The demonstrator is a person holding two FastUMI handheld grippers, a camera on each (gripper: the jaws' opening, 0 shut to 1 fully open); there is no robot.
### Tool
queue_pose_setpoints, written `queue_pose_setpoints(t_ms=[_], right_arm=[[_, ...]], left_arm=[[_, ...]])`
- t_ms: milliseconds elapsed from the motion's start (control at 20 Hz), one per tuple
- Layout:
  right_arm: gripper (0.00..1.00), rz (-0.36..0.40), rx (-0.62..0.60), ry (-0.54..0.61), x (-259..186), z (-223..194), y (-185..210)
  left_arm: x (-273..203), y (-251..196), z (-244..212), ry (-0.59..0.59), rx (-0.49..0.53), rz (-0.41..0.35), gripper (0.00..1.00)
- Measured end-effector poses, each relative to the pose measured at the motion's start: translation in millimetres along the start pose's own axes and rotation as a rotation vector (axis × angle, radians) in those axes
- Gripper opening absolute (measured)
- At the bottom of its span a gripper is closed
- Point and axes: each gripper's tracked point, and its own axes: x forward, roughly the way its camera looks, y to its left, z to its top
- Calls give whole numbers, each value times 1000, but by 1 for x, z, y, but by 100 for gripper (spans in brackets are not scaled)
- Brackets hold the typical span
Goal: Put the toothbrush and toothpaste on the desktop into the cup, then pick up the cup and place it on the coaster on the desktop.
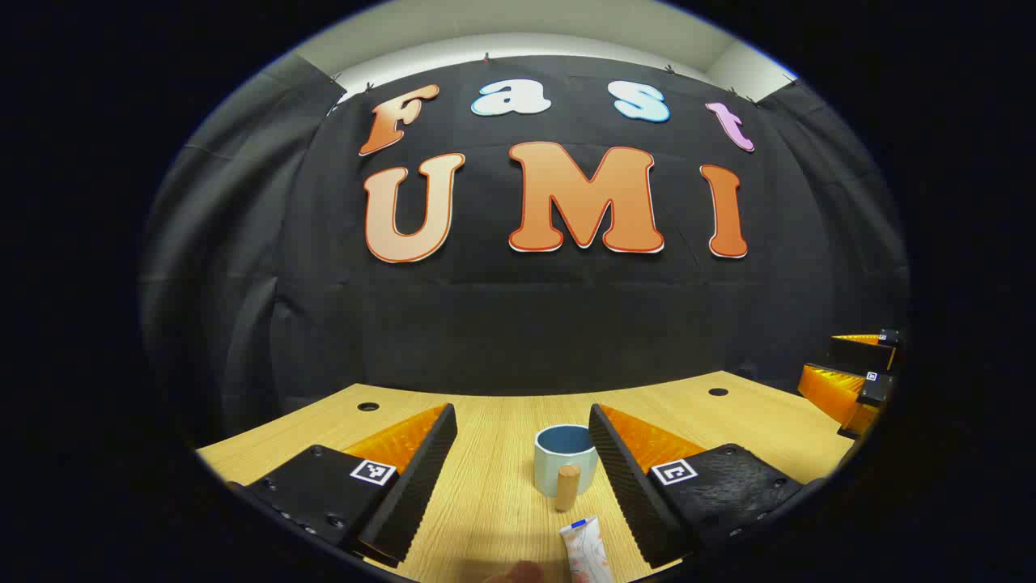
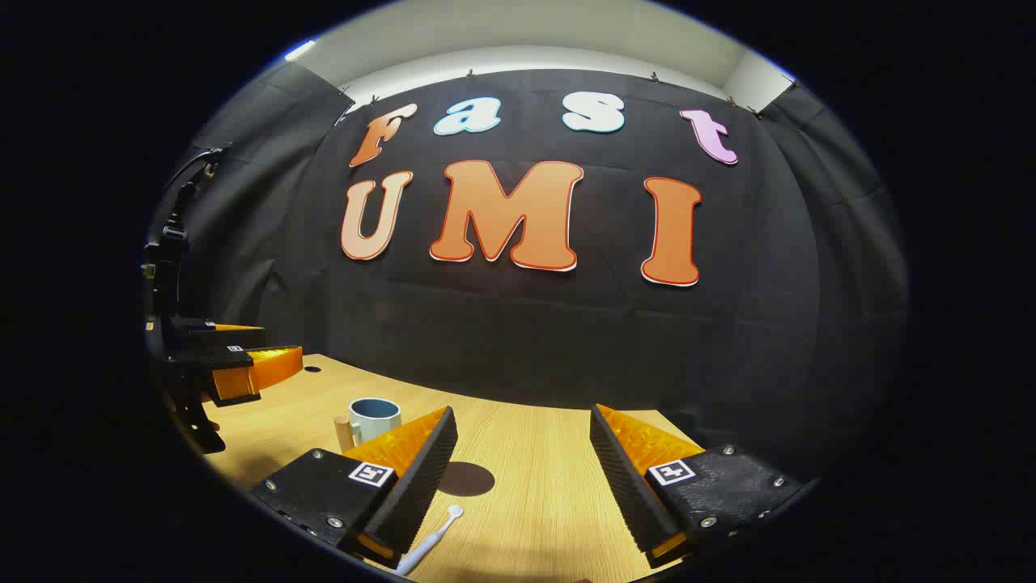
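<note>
Left gripper [image 1: 522, 470], fingers wide and empty: toothpaste [image 1: 584, 551] lies just ahead (long axis toward the cup [image 1: 564, 457]); right gripper [image 2: 522, 478], likewise wide, nears toothbrush [image 2: 433, 538].

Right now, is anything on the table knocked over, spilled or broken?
Nothing stands out. The cup stands upright on the desk, with no spill around it. The toothpaste lies flat in front of it, the toothbrush lies flat near the coaster, and both grippers are open, holding nothing.
</note>
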Motion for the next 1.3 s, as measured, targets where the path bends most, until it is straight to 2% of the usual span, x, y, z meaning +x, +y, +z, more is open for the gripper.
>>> queue_pose_setpoints(t_ms=[500, 1050, 1300], right_arm=[[99, 34, 41, 24, 1, -6, 10], [99, 31, 36, 68, 4, -17, 13], [99, 32, 59, 97, 3, -21, 10]], left_arm=[[0, -8, -4, 19, 4, -8, 98], [-3, -6, -3, 6, -1, 4, 98], [-9, 1, 7, -24, -11, 37, 98]])
